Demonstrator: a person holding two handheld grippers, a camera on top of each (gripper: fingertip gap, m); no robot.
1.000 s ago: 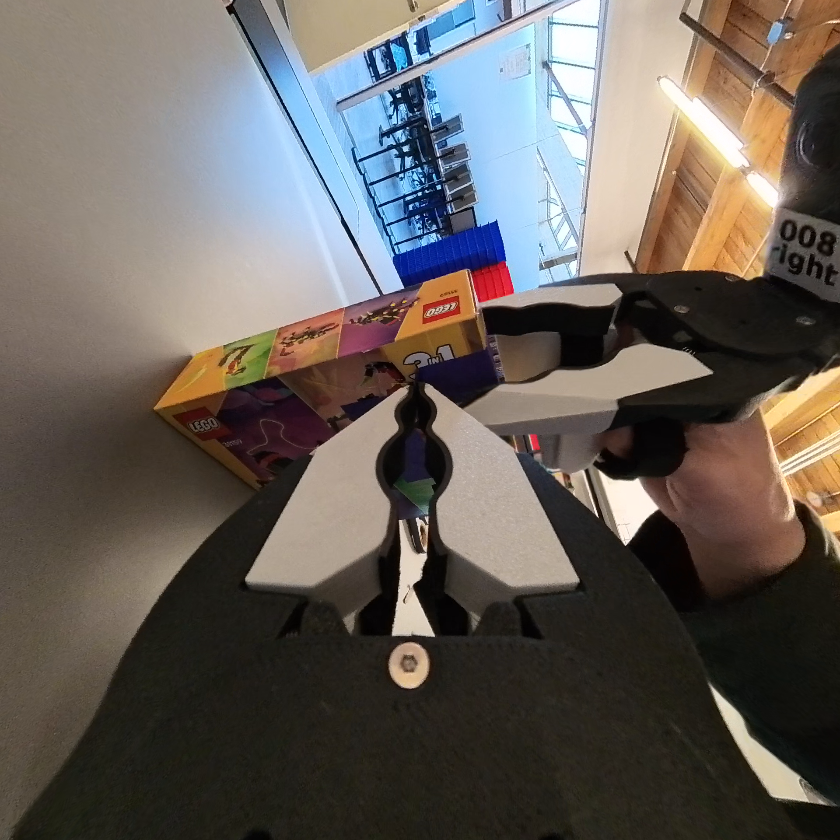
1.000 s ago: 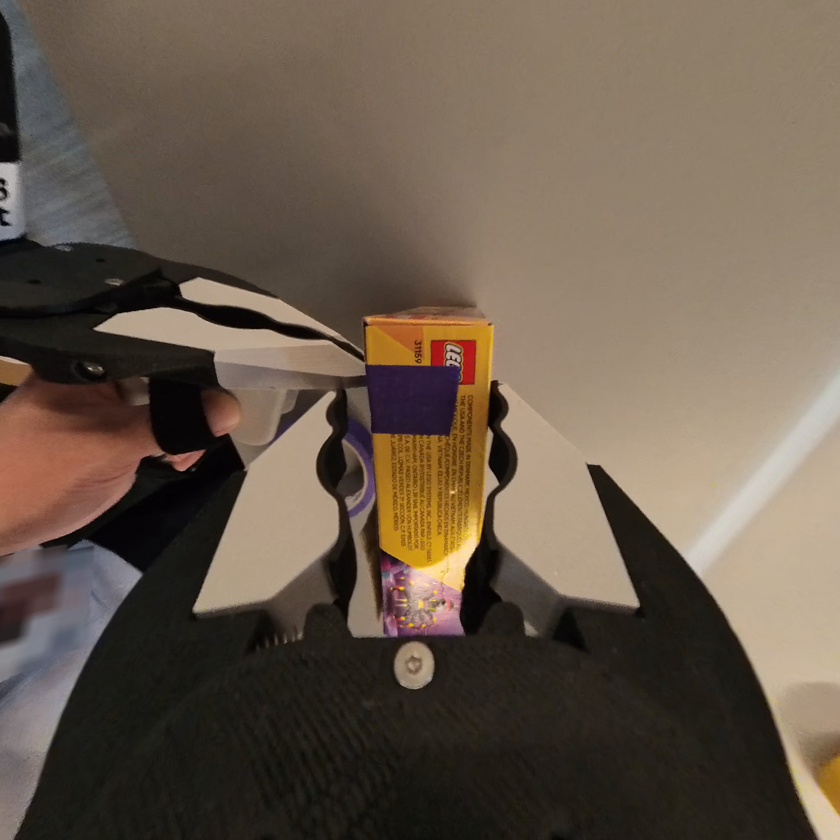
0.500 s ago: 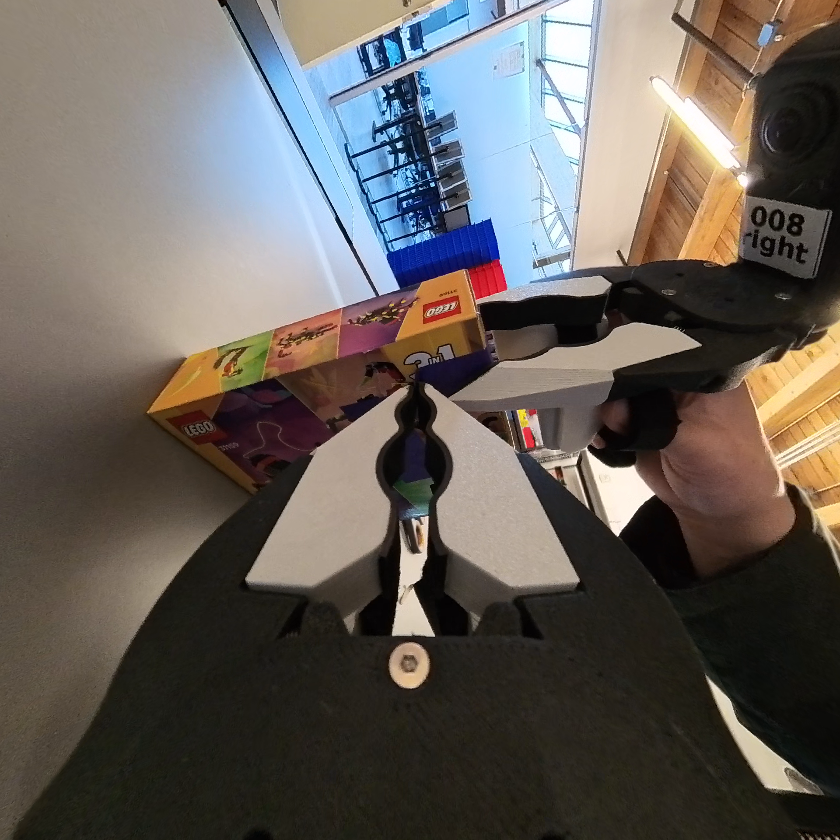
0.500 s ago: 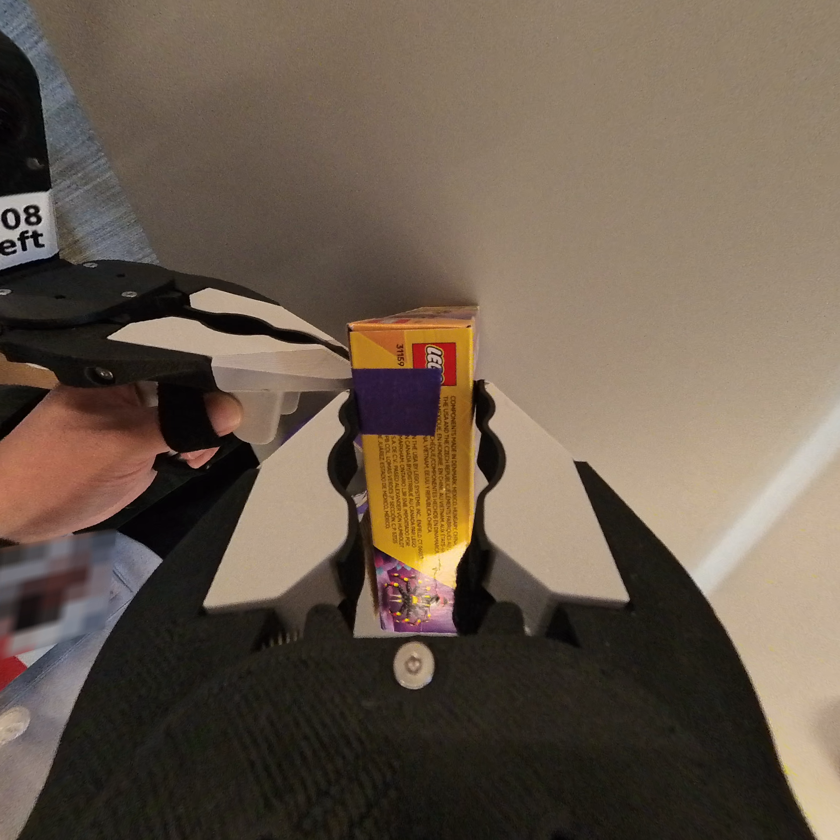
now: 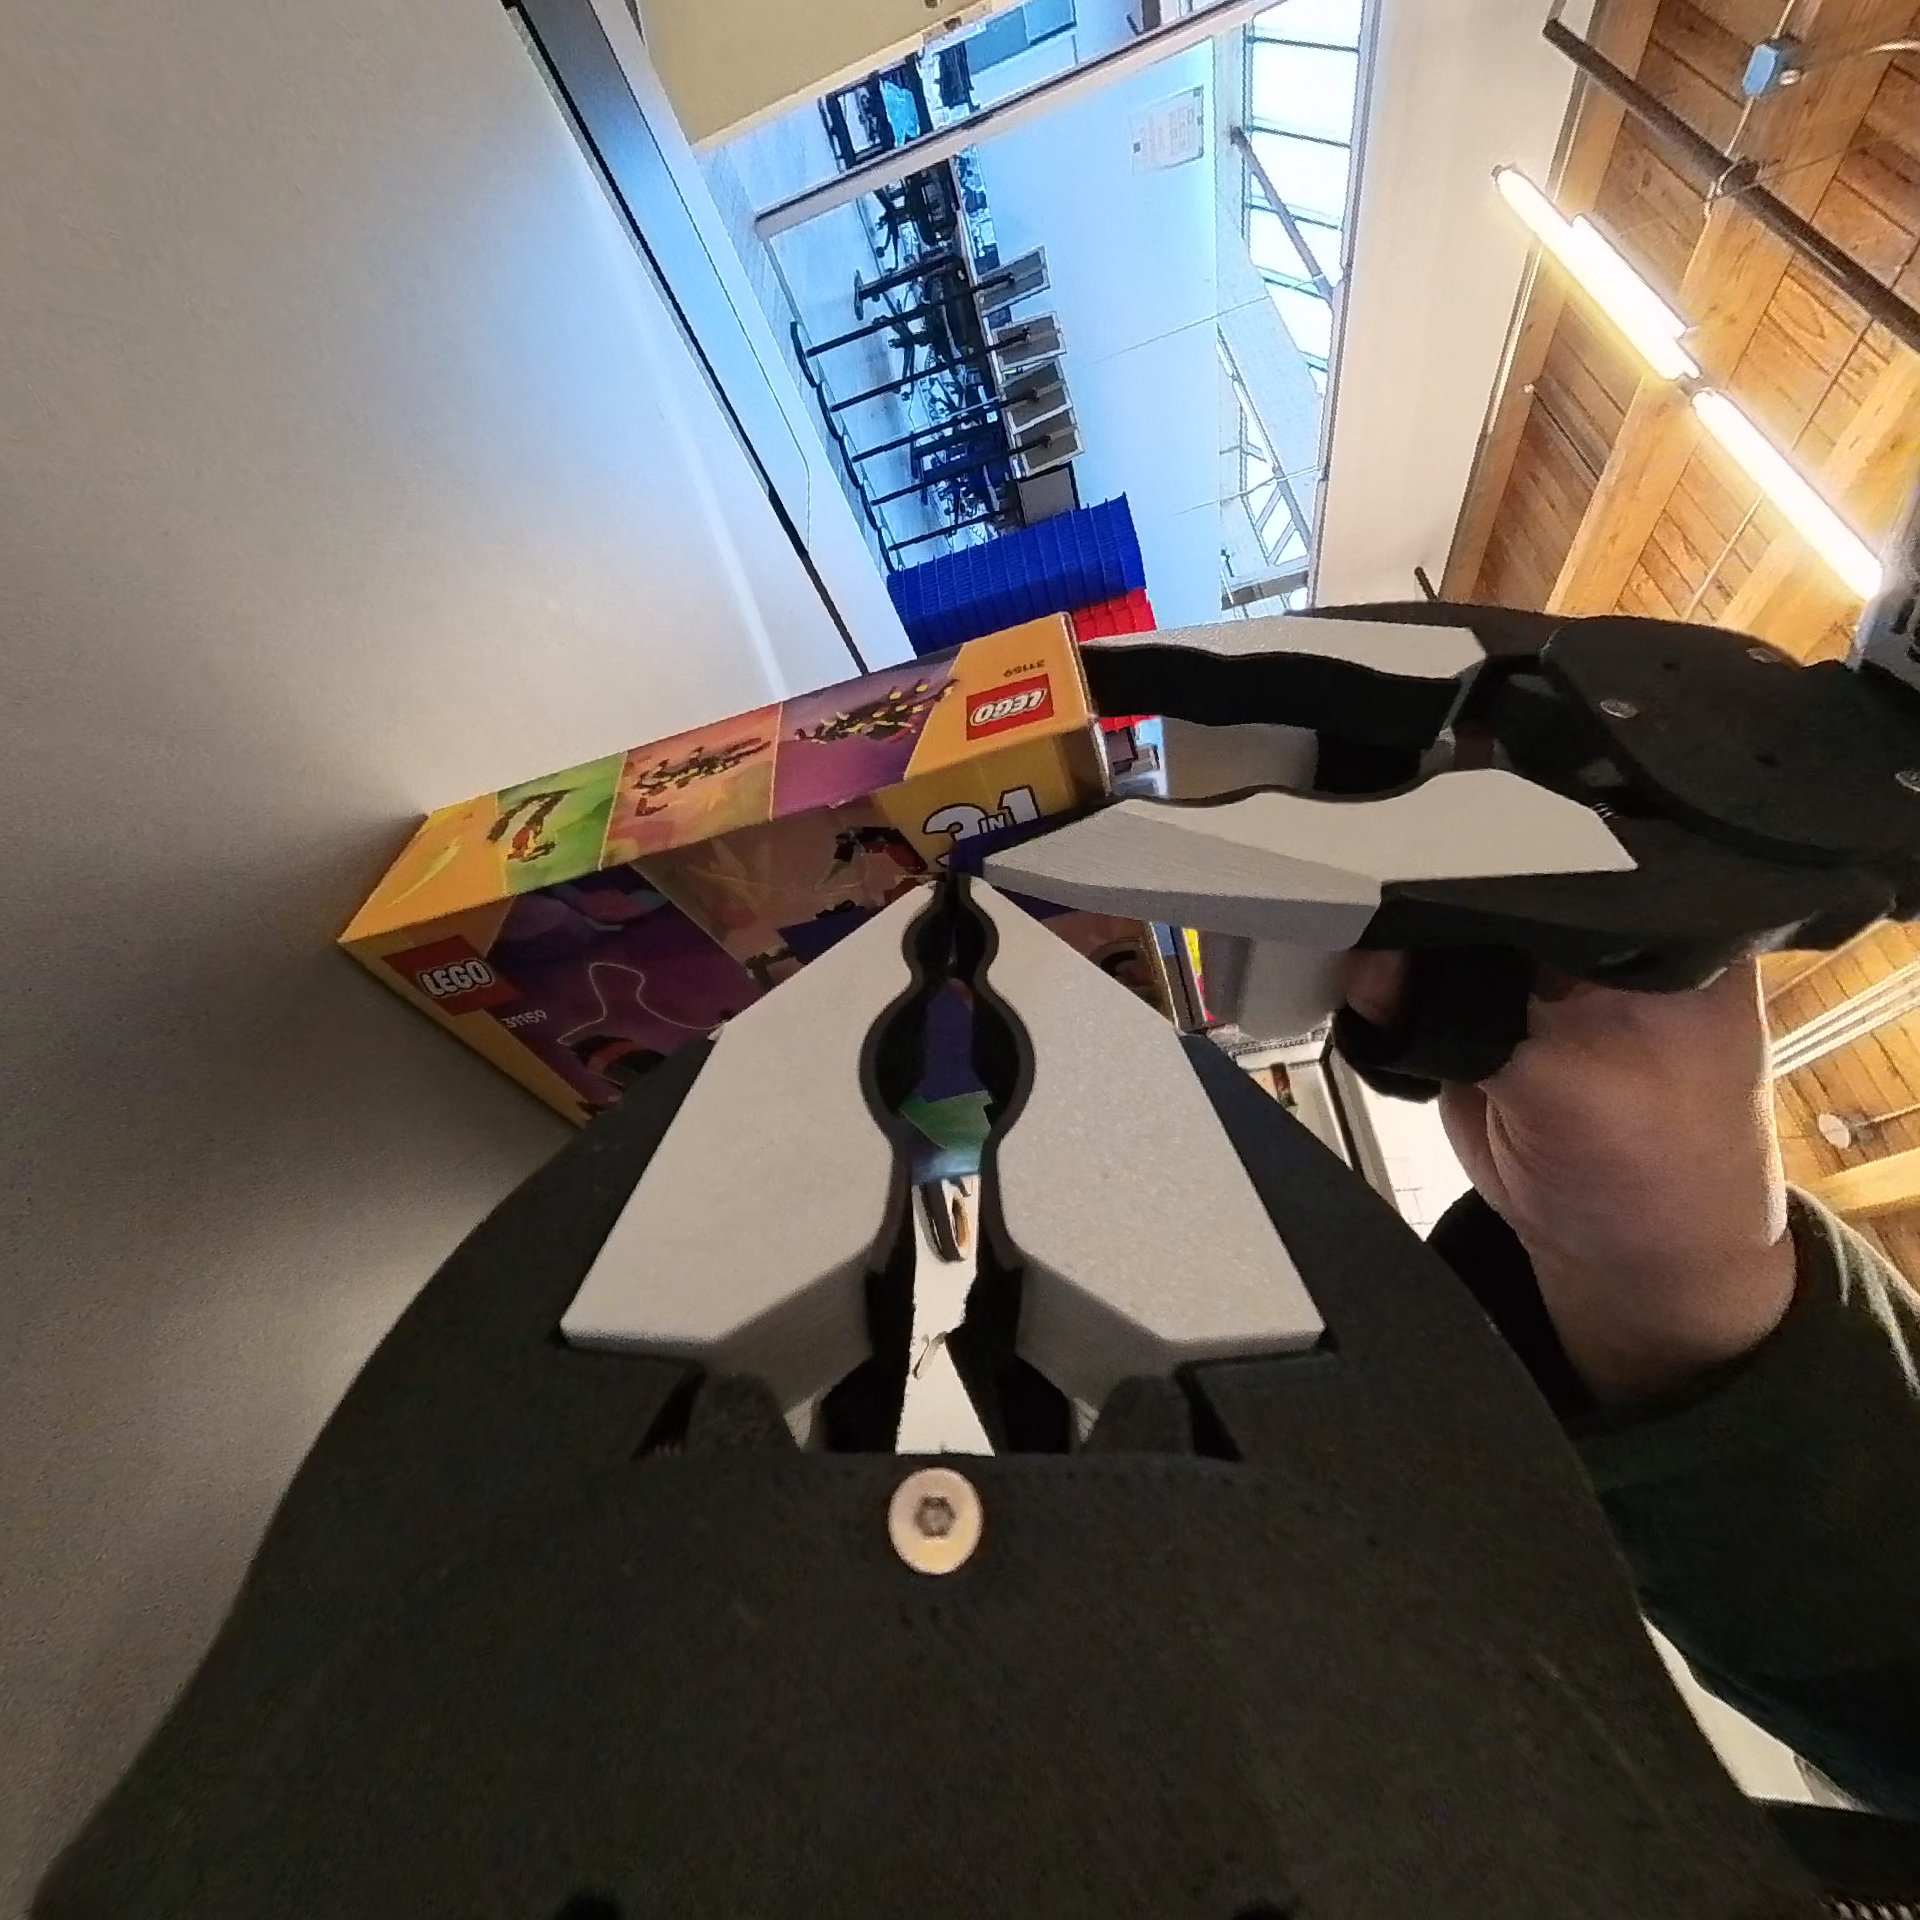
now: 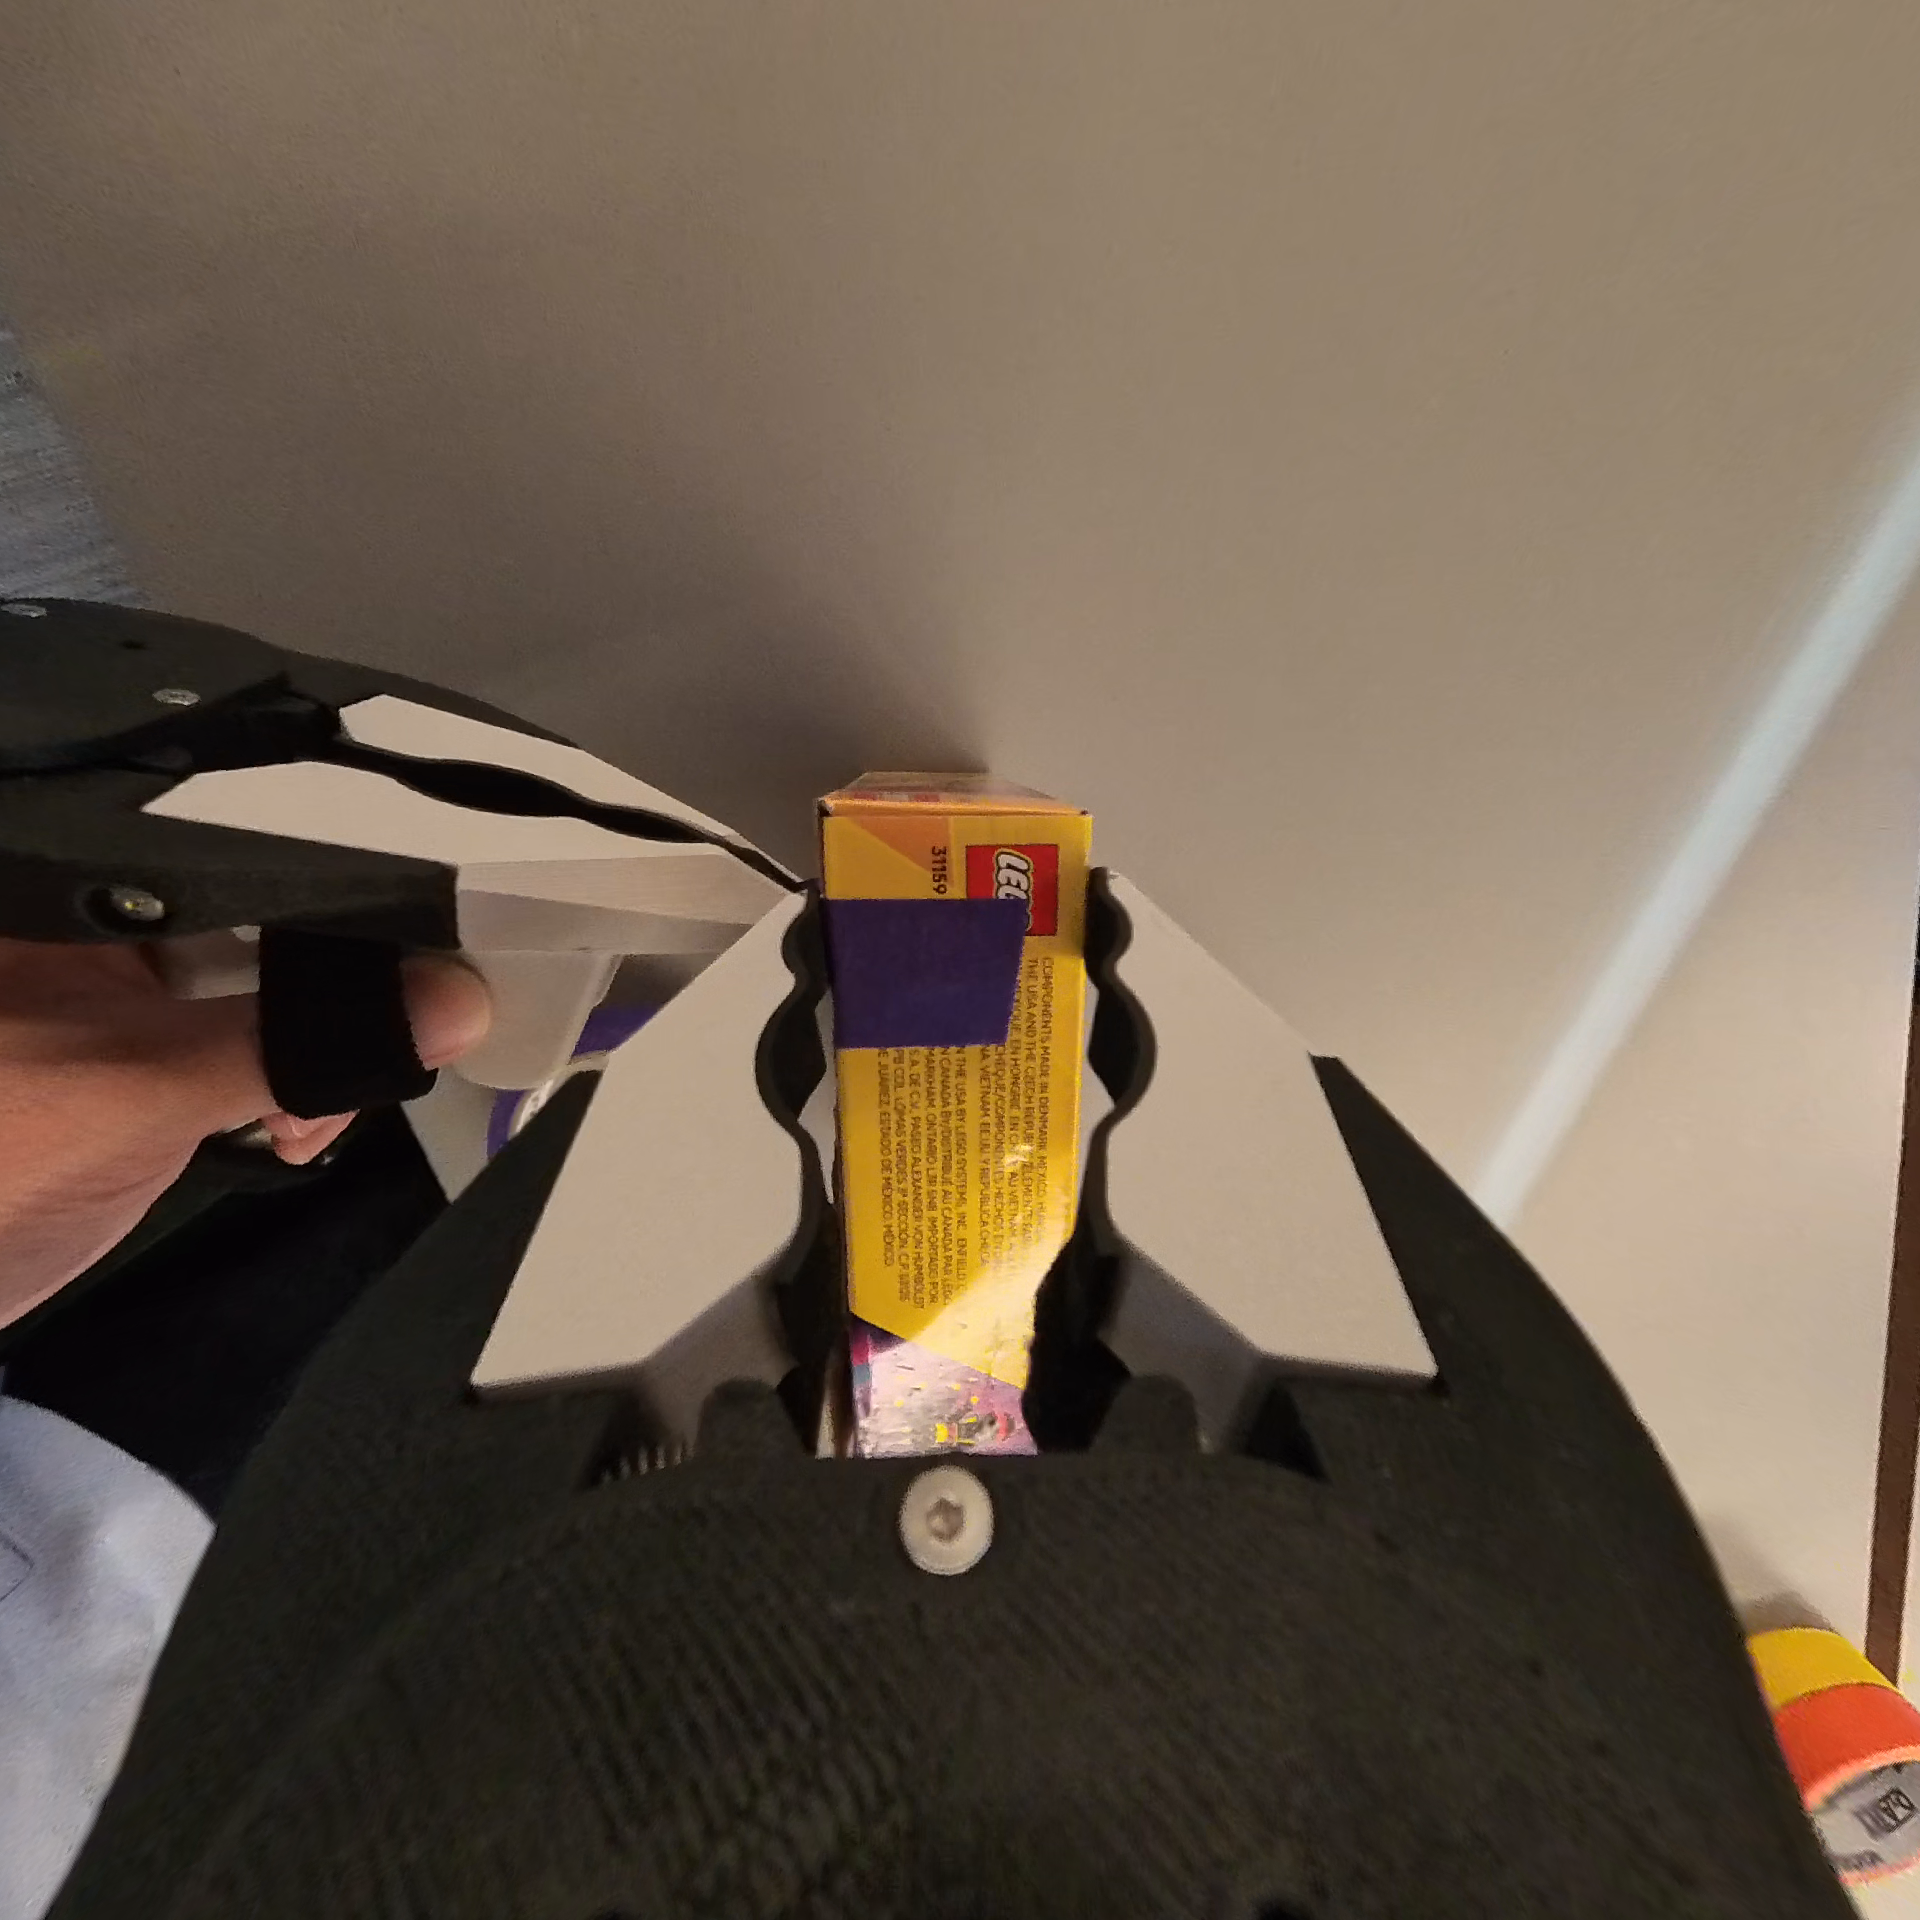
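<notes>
My right gripper (image 6: 951,1049) clamps the yellow toy box (image 6: 966,1091) by its end, far end against the table (image 6: 1039,416). My left gripper (image 5: 954,883) is closed, pinching purple tape (image 6: 920,971) at the box's edge.

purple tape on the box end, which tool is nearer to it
Left. The left tool is shut with its tip at the purple tape; the right tool clamps the toy box, fingers flanking the tape.
</notes>
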